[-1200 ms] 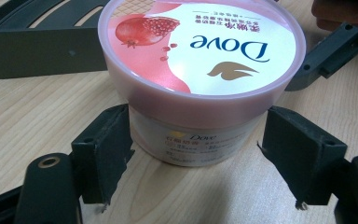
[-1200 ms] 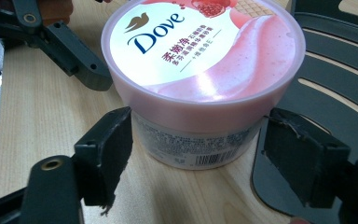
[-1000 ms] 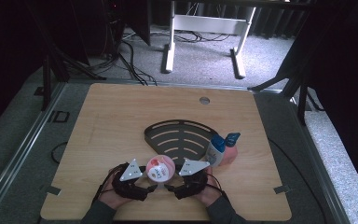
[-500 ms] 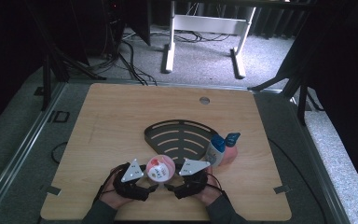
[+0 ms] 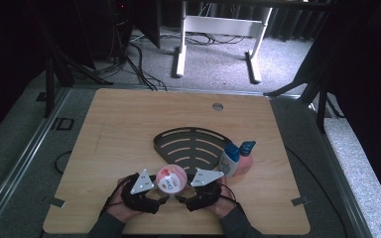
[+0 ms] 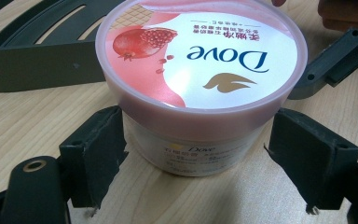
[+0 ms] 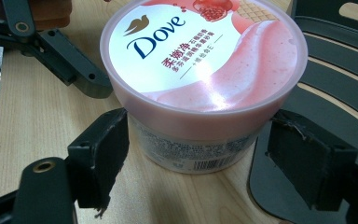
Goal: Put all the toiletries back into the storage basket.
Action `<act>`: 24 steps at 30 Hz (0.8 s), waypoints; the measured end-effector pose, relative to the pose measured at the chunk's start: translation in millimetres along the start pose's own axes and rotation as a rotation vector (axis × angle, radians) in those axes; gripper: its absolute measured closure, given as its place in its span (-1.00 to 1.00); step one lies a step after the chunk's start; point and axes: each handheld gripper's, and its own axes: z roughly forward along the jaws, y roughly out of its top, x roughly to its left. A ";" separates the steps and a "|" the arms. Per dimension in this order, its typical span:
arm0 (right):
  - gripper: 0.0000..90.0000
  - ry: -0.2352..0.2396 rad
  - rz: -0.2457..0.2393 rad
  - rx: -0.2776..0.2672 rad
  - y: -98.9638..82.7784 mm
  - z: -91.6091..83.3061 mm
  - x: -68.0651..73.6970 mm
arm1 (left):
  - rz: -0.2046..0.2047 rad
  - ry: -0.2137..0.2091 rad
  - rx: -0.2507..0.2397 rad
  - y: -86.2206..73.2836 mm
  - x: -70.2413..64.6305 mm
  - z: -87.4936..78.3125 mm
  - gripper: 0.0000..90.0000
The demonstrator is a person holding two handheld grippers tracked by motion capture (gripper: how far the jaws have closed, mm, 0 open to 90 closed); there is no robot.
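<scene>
A round Dove jar [image 5: 170, 179] with a pink and white lid stands upright on the wooden table [image 5: 129, 129] near its front edge. My left gripper [image 5: 159, 197] reaches it from the left and my right gripper [image 5: 181, 197] from the right. In the left gripper view the jar [image 6: 200, 70] sits between the open jaws of the left gripper [image 6: 196, 154], which flank its lower body closely. In the right gripper view the jar [image 7: 205, 65] likewise sits between the spread jaws of the right gripper [image 7: 198, 154].
A black fan-shaped slotted rack [image 5: 193, 146] lies just behind the jar. A white bottle with a blue cap [image 5: 229, 159] and a pink container [image 5: 245, 161] stand at the rack's right end. A hole [image 5: 218, 106] marks the far table edge.
</scene>
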 end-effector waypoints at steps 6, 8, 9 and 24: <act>-0.54 -0.004 -0.002 -0.008 1.0 -3.3 0.3 | -0.003 -0.003 -0.011 2.0 -0.8 -1.0 -0.58; -0.54 -0.005 -0.004 -0.007 1.3 -3.8 0.3 | -0.002 -0.002 -0.008 2.6 -1.1 -1.1 -0.58; -0.54 -0.005 -0.006 -0.008 1.3 -3.9 0.2 | -0.001 -0.002 -0.008 2.8 -1.1 -1.1 -0.58; -0.54 -0.015 -0.019 -0.015 10.6 -7.2 -1.0 | 0.006 0.006 -0.019 10.0 2.7 -7.3 -0.58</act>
